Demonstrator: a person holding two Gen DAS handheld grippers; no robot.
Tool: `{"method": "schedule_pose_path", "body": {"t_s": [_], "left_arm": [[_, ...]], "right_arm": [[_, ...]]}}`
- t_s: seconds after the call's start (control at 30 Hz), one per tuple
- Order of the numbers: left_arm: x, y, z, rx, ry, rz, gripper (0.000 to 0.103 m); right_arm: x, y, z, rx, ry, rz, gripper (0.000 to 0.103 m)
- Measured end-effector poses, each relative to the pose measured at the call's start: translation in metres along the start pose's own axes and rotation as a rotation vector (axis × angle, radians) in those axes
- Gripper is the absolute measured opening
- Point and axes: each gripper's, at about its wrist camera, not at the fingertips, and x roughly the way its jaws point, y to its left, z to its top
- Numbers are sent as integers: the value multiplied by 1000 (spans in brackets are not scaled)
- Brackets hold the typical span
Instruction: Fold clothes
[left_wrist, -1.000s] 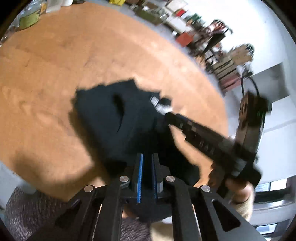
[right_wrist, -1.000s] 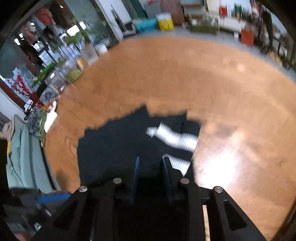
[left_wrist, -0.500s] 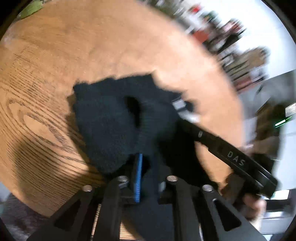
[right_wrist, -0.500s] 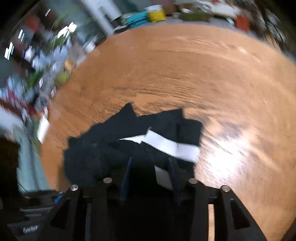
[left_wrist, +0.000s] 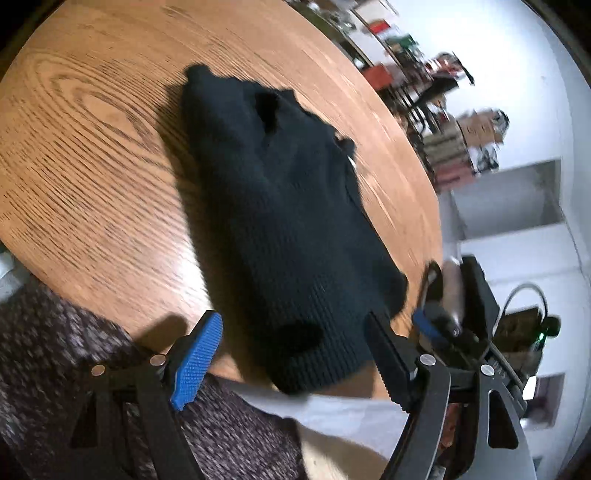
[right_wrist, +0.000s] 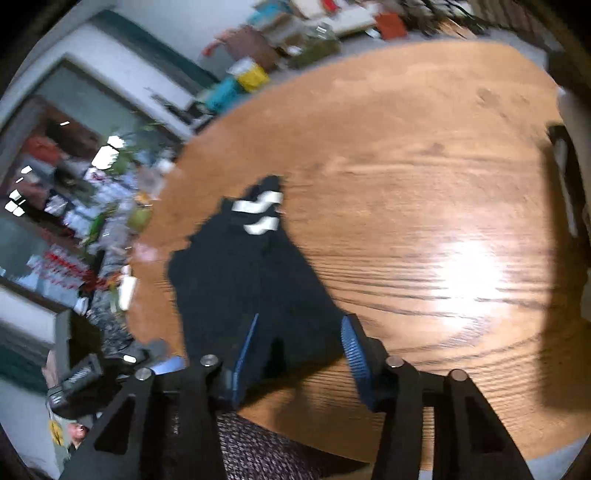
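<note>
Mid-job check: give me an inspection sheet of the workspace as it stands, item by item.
Surface: round wooden table, glare patch on it in the right view.
Job's things: dark knit garment folded, white stripes at its far end.
Clutter: nothing seen on the table.
Tongs: left tongs just opened wide, off the garment; right tongs open, garment edge between, not pinched.
Cables: one behind the right tongs.
Surroundings: blurred, crowded shelves.
</note>
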Motion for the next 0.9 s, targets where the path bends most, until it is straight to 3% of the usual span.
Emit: {"method": "schedule_pose_path", "body": {"t_s": [0.07,0.17,0.3,0.53,0.63,0.8,0.9], "left_arm": [[-2,-1,0,-8,-4,-26,79],[-9,7,-3,-93,-36,-72,79],[-9,22,-7,-207,-50,-139,79],[25,14,-10,-261,12,-104,79],[31,13,-13,-297,27,-106,79],[25,17,-9,-320,-3,-106,79],[19,22,-9,-340,-27,-98,79]], "right_arm": [[13,9,-2,-9,8,12,50],[45,7,-3,29,84,-92,50],[57,3,-4,74,126,-119,56],[30,12,-20,54,87,-27,66],[22,20,-30,33,84,63,66],[41,34,-36,24,137,211,67],[68,37,-40,55,202,247,65]]}}
